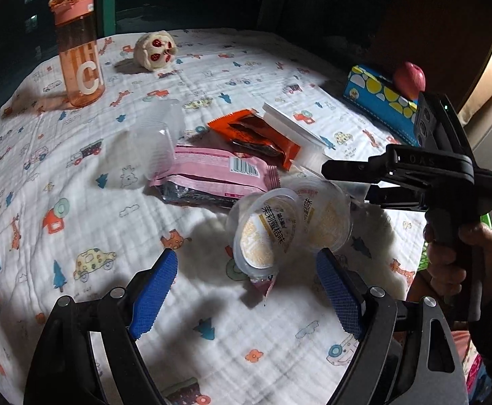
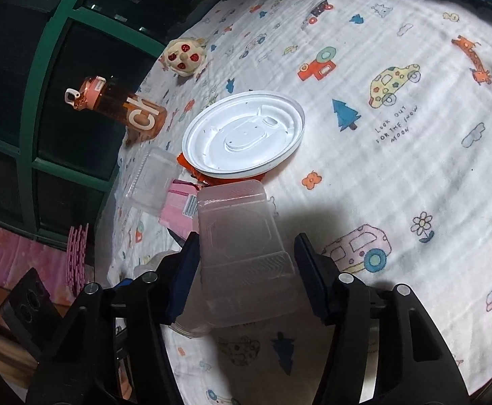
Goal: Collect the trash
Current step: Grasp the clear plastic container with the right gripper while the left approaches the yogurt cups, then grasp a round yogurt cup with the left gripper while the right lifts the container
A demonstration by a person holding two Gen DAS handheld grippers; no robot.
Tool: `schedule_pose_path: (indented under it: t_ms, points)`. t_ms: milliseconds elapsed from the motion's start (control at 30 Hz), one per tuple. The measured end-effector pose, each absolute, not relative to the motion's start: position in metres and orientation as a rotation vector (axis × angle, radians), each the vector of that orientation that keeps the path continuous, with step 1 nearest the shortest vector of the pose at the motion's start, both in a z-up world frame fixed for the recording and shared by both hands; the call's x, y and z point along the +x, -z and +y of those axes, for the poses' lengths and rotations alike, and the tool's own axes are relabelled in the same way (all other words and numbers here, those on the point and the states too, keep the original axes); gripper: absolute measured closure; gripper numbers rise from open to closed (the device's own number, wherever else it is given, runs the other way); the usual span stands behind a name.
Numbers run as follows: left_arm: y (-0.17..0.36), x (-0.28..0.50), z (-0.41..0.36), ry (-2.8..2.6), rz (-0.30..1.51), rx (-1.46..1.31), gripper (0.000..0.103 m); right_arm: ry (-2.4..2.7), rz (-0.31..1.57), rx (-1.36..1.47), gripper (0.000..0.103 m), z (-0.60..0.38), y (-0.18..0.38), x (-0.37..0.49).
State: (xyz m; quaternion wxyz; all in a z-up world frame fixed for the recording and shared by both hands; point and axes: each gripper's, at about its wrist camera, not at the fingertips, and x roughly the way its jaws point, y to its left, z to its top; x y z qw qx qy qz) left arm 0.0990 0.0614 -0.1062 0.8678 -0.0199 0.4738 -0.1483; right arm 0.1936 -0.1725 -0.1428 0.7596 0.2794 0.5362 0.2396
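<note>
Left gripper (image 1: pixel 246 280): jaws stood wide, empty, above two pudding cups (image 1: pixel 269 229) on the worktop cloth (image 1: pixel 77 236)
Right gripper (image 2: pixel 246 270): jaws stood part-way in around a clear plastic tray (image 2: pixel 246 246); contact unclear
Nearby: white lid (image 2: pixel 244 135), pink wrapper (image 1: pixel 212 172)

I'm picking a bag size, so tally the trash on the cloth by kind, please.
Clear plastic trays: 2
Snack wrappers, pink and orange: 2
Round labelled cups: 2
White lid: 1
Total: 7, not counting a small scrap under the near cup that I cannot identify.
</note>
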Motion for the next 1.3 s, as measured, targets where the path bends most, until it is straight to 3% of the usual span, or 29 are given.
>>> schedule_pose_path:
  t_ms: [100, 300, 400, 533, 600, 800, 867, 1000, 1300]
  points:
    - [0.112, 0.104, 0.056, 0.317, 0.996, -0.031, 0.022, -0.521, 1.16, 0.605, 0.046, -0.174, 0.142, 0.192]
    - [0.119, 0.114, 0.052, 0.342, 0.998, -0.047, 0.039, -0.51, 1.128, 0.6, 0.047, -0.183, 0.135, 0.185]
    - [0.123, 0.118, 0.051, 0.345, 1.007, -0.051, 0.043, -0.506, 1.106, 0.585, 0.047, -0.188, 0.128, 0.179]
    - [0.128, 0.122, 0.052, 0.323, 1.021, -0.058, 0.042, -0.499, 1.068, 0.562, 0.047, -0.194, 0.115, 0.168]
    - [0.131, 0.124, 0.053, 0.308, 1.032, -0.071, 0.033, -0.499, 1.051, 0.559, 0.047, -0.198, 0.108, 0.162]
    - [0.13, 0.122, 0.047, 0.293, 1.011, -0.058, 0.025, -0.492, 1.011, 0.562, 0.047, -0.207, 0.093, 0.147]
    - [0.132, 0.123, 0.043, 0.281, 1.005, -0.039, 0.026, -0.483, 0.998, 0.555, 0.047, -0.21, 0.09, 0.143]
    - [0.134, 0.127, 0.044, 0.289, 1.009, -0.059, 0.039, -0.461, 0.972, 0.508, 0.047, -0.214, 0.082, 0.131]
    - [0.116, 0.117, 0.058, 0.265, 0.975, -0.091, 0.039, -0.395, 0.904, 0.443, 0.047, -0.236, 0.066, 0.106]
